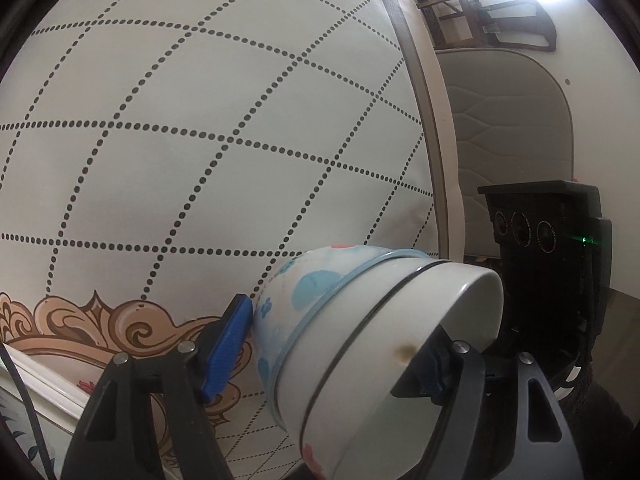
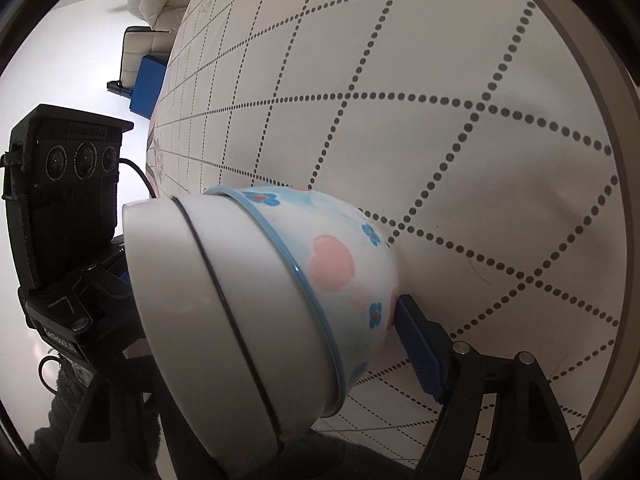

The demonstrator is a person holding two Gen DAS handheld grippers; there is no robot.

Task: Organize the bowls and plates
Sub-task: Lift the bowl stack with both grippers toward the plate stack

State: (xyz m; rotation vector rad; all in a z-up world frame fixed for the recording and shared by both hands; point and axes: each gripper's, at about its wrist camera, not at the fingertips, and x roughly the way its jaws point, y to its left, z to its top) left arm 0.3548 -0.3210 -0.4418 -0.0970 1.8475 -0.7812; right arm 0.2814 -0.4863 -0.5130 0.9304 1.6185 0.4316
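Nested white ceramic bowls [image 1: 360, 344], outermost flower-painted, lie tilted sideways above the dotted-grid tablecloth [image 1: 200, 140], spanned across the stack's axis between both part-open grippers, left gripper [image 1: 332, 356] and right gripper [image 2: 280, 344], pads pressing foot and rim.

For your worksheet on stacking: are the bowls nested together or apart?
Nested: the floral bowl sits inside the white bowl, only a blue rim between them.
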